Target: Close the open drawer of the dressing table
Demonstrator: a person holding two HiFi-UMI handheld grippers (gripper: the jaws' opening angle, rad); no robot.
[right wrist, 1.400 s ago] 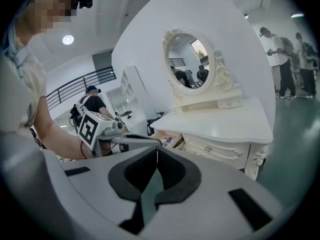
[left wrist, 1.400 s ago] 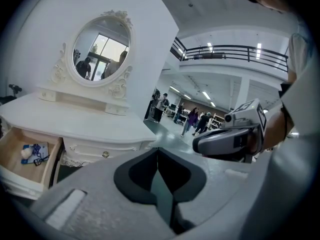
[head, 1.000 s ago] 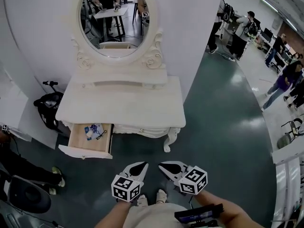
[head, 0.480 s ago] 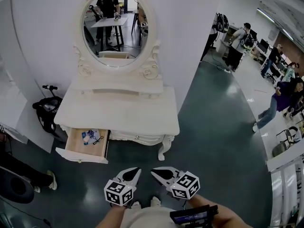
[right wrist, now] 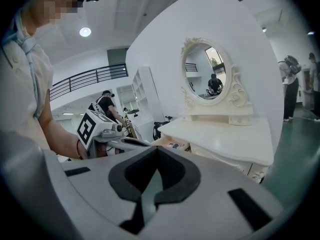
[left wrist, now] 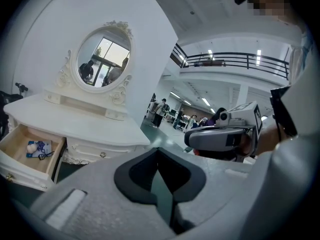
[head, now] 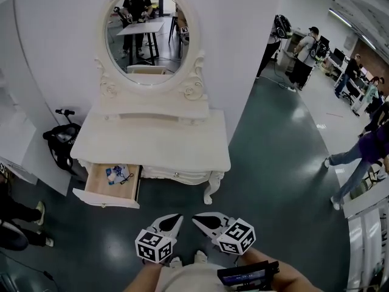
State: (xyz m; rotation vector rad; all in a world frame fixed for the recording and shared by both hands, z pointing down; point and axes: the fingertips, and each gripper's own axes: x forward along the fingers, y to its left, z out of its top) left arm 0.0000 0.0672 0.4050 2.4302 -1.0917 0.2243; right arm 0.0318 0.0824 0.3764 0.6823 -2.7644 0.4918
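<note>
Head view — drawer (head: 104, 199) up-left, well apart from left gripper (head: 172, 219) and right gripper (head: 198, 219) — both pressed together

Bright overhead light, soft glare on the floor (head: 304, 163), fisheye-warped edges, dark corners.

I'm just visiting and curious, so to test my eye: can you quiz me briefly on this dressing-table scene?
1. True or false: the drawer of the dressing table is shut.
2. In the head view, the open drawer sits at the table's: A) left B) middle C) right.
3. Fill in: the left claw and right claw are both ___ and hold nothing.
Key: 1 false; 2 A; 3 shut.
</note>
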